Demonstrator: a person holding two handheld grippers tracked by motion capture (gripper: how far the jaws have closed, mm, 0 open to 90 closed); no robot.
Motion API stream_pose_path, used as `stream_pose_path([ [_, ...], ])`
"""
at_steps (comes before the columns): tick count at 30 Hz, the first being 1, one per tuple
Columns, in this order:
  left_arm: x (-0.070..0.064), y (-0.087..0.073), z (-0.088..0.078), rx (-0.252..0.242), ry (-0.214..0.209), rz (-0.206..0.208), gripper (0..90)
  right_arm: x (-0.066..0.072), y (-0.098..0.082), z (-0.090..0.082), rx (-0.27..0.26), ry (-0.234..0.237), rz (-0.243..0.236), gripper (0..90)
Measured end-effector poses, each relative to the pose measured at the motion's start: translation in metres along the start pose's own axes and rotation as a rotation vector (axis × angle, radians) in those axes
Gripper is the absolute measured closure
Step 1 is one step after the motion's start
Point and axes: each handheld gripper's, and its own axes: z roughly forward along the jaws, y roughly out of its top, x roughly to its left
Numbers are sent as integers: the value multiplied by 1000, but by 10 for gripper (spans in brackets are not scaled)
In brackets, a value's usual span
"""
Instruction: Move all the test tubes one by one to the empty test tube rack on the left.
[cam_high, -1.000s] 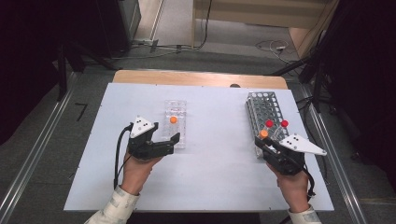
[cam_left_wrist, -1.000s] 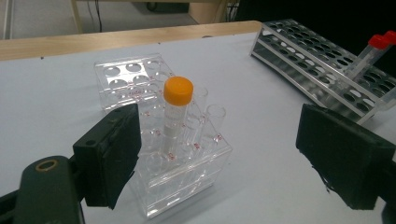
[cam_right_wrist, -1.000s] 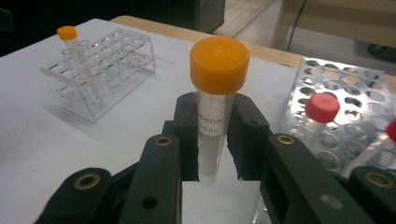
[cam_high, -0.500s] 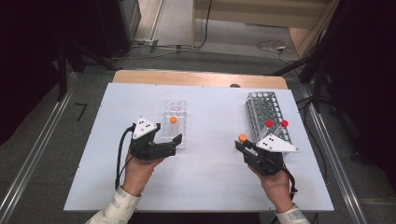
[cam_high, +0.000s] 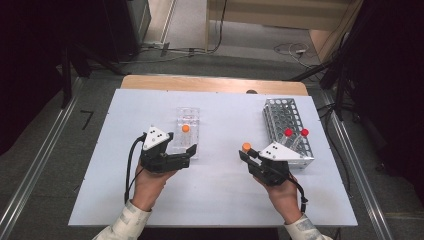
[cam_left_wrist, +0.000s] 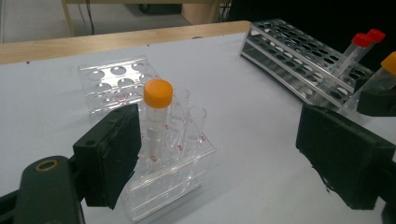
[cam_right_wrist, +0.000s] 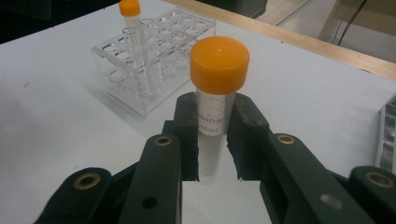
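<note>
My right gripper (cam_high: 248, 153) is shut on an orange-capped tube (cam_high: 246, 146), held upright over the table between the two racks. In the right gripper view the pads clamp the tube (cam_right_wrist: 218, 65) just under its cap. A clear plastic rack (cam_high: 186, 115) stands left of centre and holds another orange-capped tube (cam_high: 185, 128). My left gripper (cam_high: 189, 152) stands open at the rack's near end. In the left gripper view its left jaw sits against the rack's (cam_left_wrist: 173, 172) corner, beside the tube (cam_left_wrist: 157, 93), and its right jaw stands well apart from the rack.
A metal wire rack (cam_high: 280, 112) lies at the right with two red-capped tubes (cam_high: 288, 132) leaning in its near end. A wooden strip (cam_high: 215, 84) runs along the table's far edge. Cables lie on the floor beyond it.
My right gripper has carried the orange-capped tube leftward, from the near end of the metal rack toward the middle of the table. The left gripper has stayed put.
</note>
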Motion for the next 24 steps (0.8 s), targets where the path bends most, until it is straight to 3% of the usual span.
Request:
stream_pose_path([
  [24, -12, 1, 0, 2, -39, 22, 169, 21, 13, 37, 20, 43, -18, 720],
])
